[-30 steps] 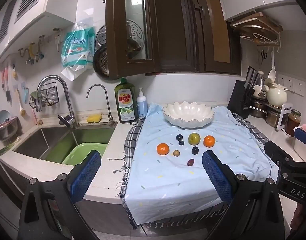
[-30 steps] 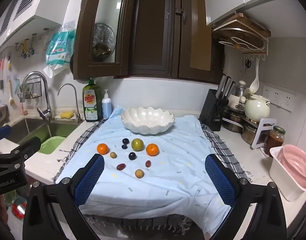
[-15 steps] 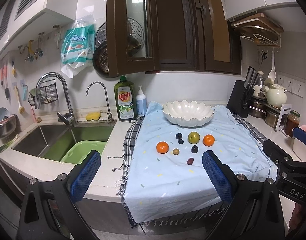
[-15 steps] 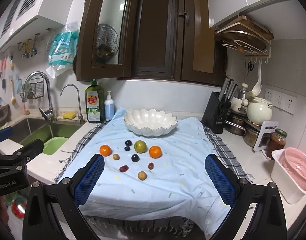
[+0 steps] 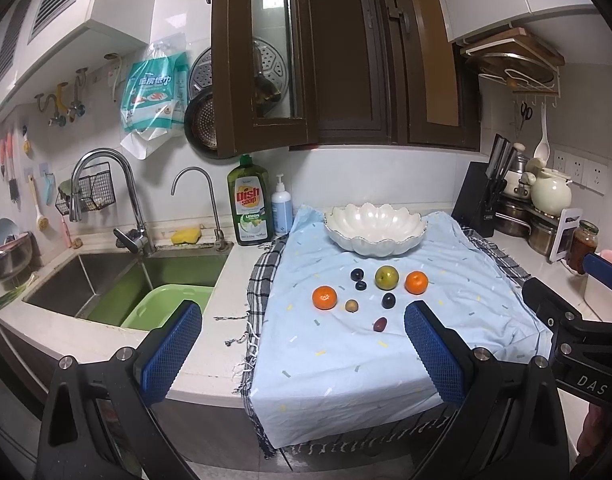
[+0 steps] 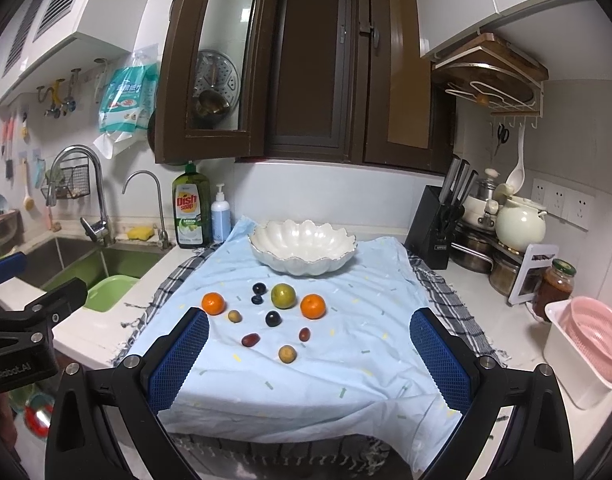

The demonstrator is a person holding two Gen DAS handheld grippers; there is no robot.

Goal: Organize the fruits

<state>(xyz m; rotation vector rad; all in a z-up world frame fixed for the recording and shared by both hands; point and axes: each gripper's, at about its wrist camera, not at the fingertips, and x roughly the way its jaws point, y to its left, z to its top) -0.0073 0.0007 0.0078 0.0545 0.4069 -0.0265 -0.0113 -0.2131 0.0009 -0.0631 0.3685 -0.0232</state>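
Note:
Several fruits lie on a light blue cloth (image 6: 338,364): two oranges (image 6: 213,303) (image 6: 313,306), a green apple (image 6: 283,295), dark plums (image 6: 273,318), small brown fruits (image 6: 287,354) and red dates (image 6: 250,339). A white scalloped bowl (image 6: 301,245) stands empty behind them. The same fruits show in the left wrist view, with an orange (image 5: 324,297) and the bowl (image 5: 374,232). My left gripper (image 5: 301,350) and my right gripper (image 6: 308,360) are both open and empty, held in front of the counter edge, short of the fruits.
A sink (image 5: 117,280) with a green basin (image 5: 165,306) lies left of the cloth. Dish soap (image 5: 247,204) stands behind. A knife block (image 6: 438,220), pots, a jar (image 6: 554,288) and a pink colander (image 6: 594,340) stand at the right.
Both grippers have drifted slightly nearer the counter and a little higher; the fruits sit a bit lower in the views. Nothing was touched.

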